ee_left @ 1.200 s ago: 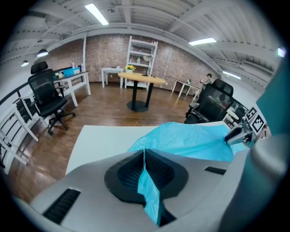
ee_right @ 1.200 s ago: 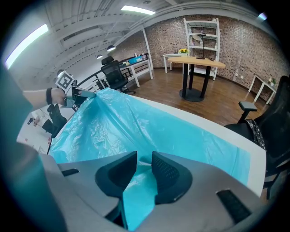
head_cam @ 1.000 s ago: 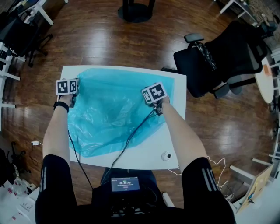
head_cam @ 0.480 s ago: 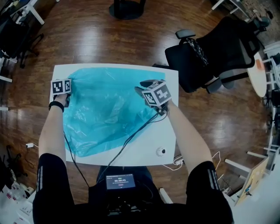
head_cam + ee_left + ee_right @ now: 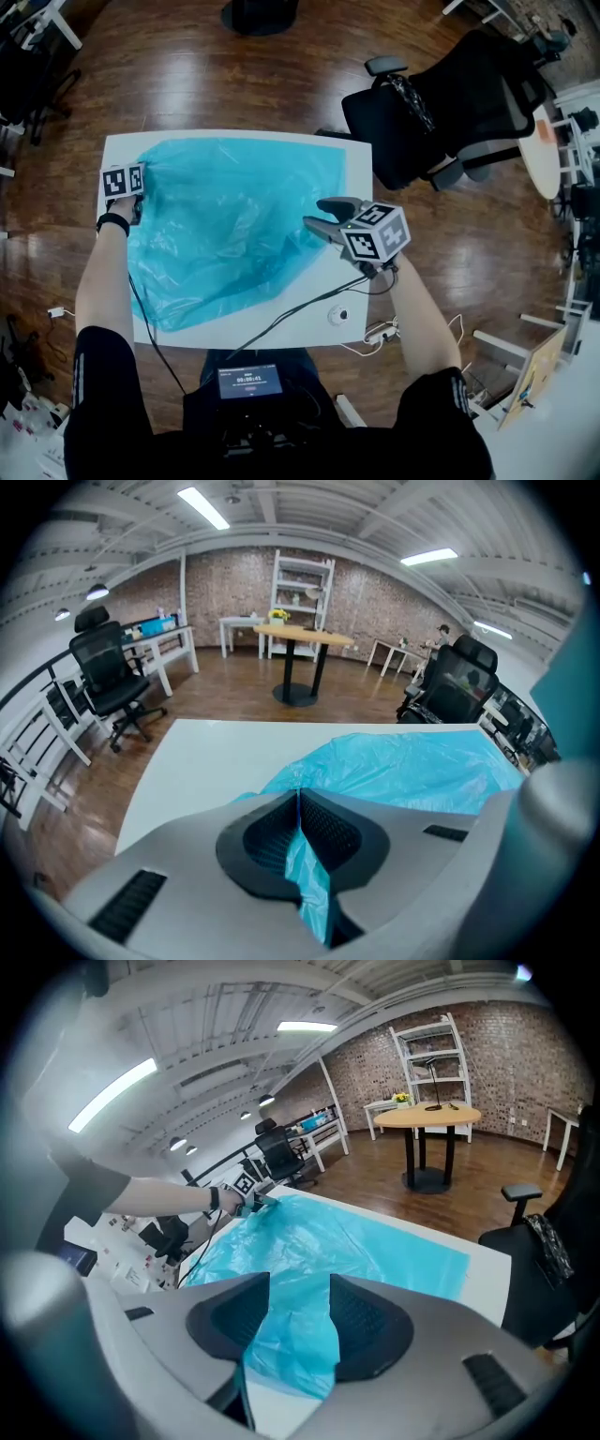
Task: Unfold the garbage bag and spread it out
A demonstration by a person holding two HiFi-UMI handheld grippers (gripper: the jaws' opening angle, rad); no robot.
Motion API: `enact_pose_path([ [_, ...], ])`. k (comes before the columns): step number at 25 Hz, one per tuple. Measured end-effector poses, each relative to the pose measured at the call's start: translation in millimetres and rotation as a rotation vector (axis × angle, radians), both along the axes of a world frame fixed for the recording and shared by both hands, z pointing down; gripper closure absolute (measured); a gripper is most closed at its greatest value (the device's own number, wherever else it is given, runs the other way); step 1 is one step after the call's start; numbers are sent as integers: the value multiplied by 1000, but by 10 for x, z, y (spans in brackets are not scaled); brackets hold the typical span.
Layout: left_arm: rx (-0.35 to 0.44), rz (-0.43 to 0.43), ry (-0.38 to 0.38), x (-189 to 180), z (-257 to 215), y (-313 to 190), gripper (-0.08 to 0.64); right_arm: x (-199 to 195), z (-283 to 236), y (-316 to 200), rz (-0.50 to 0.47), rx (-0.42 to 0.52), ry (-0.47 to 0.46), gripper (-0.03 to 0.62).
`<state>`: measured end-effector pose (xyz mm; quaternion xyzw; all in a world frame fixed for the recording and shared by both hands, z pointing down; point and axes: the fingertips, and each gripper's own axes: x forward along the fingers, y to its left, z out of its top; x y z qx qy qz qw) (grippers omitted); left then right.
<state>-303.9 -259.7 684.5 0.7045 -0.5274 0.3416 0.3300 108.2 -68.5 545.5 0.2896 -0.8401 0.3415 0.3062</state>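
The person wears a black short-sleeved top, and each sleeve (image 5: 103, 375) carries white stripes down its outer side. A black wristband (image 5: 112, 222) circles the left wrist. The left gripper (image 5: 142, 176) and the right gripper (image 5: 325, 216) are alike: pale grey moulded shells with a dark slotted vent on each side and black ribbed pads (image 5: 370, 1321) set into the inner faces of the jaws. Each bears a cube (image 5: 376, 234) faced with black-and-white square markers. A thin black cable (image 5: 281, 322) trails from each gripper back toward the body, where a dark box (image 5: 248, 382) with a small lit screen sits at the waist.
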Motion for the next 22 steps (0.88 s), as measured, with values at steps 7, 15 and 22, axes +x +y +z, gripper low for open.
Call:
enact_pose_path([
  [7,-3,10,24,3,-47,43,501,95,270,456,-34,-71,52,359],
  [15,46,42,-70,-45,-165,20,494,225,516,693,-18,-80,174,362],
  [22,9,90,-205,-35,4,82,476,286,536,845,-28,-90,254,367],
])
